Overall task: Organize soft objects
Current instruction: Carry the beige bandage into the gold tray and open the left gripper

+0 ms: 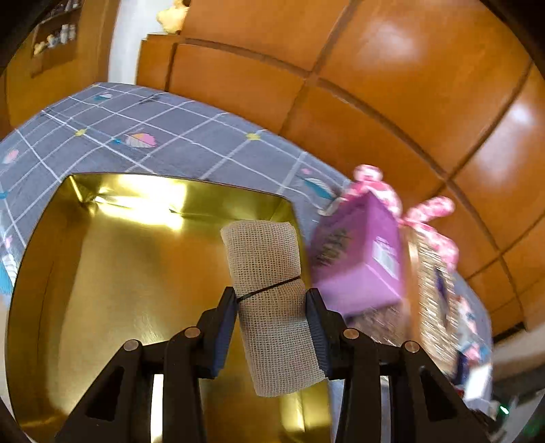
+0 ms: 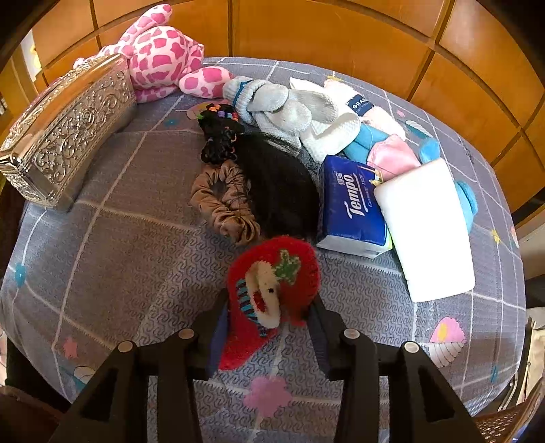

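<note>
Gauze roll (image 1: 270, 300) sits clamped in our left gripper (image 1: 271, 306) above the gold tray (image 1: 102, 272), while our right gripper (image 2: 269, 317) pinches the red knitted toy (image 2: 272, 293).

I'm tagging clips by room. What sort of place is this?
Probably a home bedroom: a patterned grey bedsheet covers the surface, glossy wooden wardrobe panels stand behind, and a pink plush toy lies among hair accessories.

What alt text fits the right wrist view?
The right gripper is shut on a red knitted strawberry item over a grey patterned tablecloth. Beyond lie a brown scrunchie, Tempo tissue pack and pink plush toy.
</note>
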The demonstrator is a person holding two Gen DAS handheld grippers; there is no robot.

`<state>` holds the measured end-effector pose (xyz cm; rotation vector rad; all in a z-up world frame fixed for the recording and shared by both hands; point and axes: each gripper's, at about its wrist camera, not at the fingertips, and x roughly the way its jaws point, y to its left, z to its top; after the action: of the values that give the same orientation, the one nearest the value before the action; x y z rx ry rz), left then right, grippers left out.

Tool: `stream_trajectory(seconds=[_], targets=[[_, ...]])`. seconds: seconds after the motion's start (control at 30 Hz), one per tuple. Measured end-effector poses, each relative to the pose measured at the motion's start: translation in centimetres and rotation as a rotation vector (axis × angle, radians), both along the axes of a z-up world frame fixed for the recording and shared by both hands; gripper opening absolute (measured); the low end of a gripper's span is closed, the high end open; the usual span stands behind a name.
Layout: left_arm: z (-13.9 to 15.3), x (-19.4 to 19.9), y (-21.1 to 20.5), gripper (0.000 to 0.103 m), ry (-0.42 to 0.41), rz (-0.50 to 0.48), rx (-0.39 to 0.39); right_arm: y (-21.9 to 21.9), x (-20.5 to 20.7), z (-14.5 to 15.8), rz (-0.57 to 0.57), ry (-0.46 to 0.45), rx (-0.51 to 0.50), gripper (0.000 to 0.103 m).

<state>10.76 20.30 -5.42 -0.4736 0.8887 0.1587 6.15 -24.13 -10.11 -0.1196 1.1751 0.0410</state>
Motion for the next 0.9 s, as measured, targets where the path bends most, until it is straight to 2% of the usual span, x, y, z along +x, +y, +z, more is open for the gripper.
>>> stream_trajectory(seconds=[0.1,0.27,0.33,0.37,0.4,0.63,0.7,0.8,0.83,0.87,0.9], targets=[[-1.2,1.6,0.9,0.041,0.026,0.019,-0.012,-0.2,0.0,-0.3,-0.009,0.004,0.008,0.048],[-2.0,4.6,0.2,0.045,0.048,-0.002,0.014,-0.5,0.3,-0.7,-0.026,-0.005,0.020,0.048],[-2.1,5.1,0.3,0.054,0.051,-0.007,0.025,-0.5,0.1,-0.6,-0.024,-0.013,0.015,0.048],[-2.2,5.4,0.2,0.065,0.050,-0.009,0.027,-0.5,-0.1,-0.6,-0.021,-0.017,0.010,0.047],[-1.9,5.4,0.2,0.071,0.039,-0.011,0.034,-0.4,-0.1,-0.6,-0.019,-0.020,0.005,0.047],[0.9,1.5,-1.3,0.077,-0.044,-0.020,0.140,-0.1,-0.7,-0.7,-0.022,-0.044,-0.006,0.047],[1.7,-0.2,-2.2,0.087,-0.070,-0.012,0.183,-0.1,-0.7,-0.8,-0.027,-0.050,-0.005,0.048],[2.6,-2.3,-3.2,0.092,-0.103,-0.003,0.211,-0.2,-0.9,-0.9,-0.039,-0.051,0.006,0.049],[3.0,-3.0,-3.6,0.095,-0.109,0.000,0.220,-0.3,-0.9,-0.9,-0.042,-0.052,0.010,0.049],[3.2,-3.5,-3.8,0.102,-0.113,0.003,0.226,-0.4,-0.9,-0.9,-0.046,-0.053,0.013,0.049],[3.4,-4.2,-4.2,0.103,-0.120,0.009,0.229,-0.4,-0.9,-0.9,-0.049,-0.057,0.014,0.050]])
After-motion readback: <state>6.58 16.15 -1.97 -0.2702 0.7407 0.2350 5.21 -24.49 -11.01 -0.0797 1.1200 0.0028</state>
